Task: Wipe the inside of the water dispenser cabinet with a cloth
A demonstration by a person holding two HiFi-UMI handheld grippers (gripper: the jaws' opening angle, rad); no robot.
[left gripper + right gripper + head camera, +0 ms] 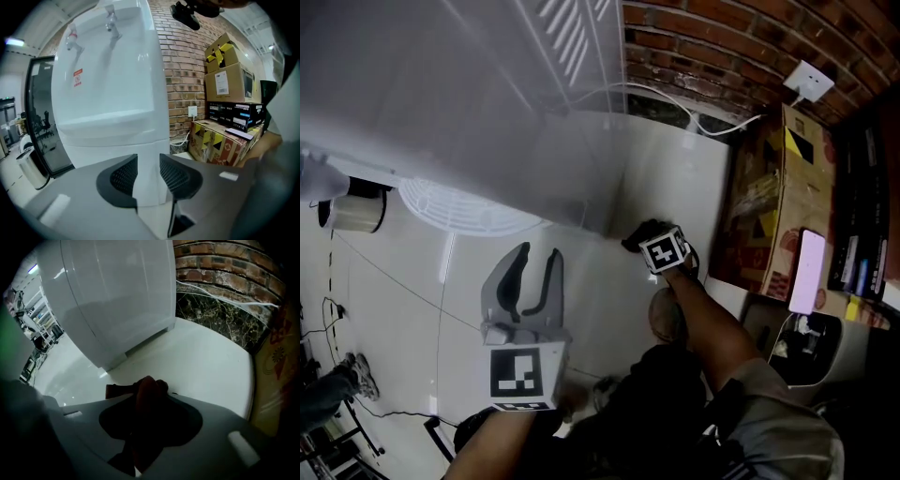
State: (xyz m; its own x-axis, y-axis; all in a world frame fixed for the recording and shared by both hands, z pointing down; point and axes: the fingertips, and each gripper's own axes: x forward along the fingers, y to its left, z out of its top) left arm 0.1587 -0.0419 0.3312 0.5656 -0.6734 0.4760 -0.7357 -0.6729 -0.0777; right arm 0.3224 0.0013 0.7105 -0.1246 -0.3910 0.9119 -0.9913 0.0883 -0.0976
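Cloth (148, 393), dark reddish and bunched up, sits right between the jaws of my right gripper (145, 401), and they're clamped on it, down by the white floor (211, 357) just beside the water dispenser (112, 93) base. My left gripper (149, 164) holds its jaws apart, nothing in them, aimed at the dispenser's white front. Further back, cardboard boxes (229, 79) are stacked against the brick wall (185, 70).

- Head view is dim; soft glare streaks the white water dispenser (459, 103).
- Both gripper views bulge fisheye, with black corners.
- Right gripper view's foreground is dark and blurred.
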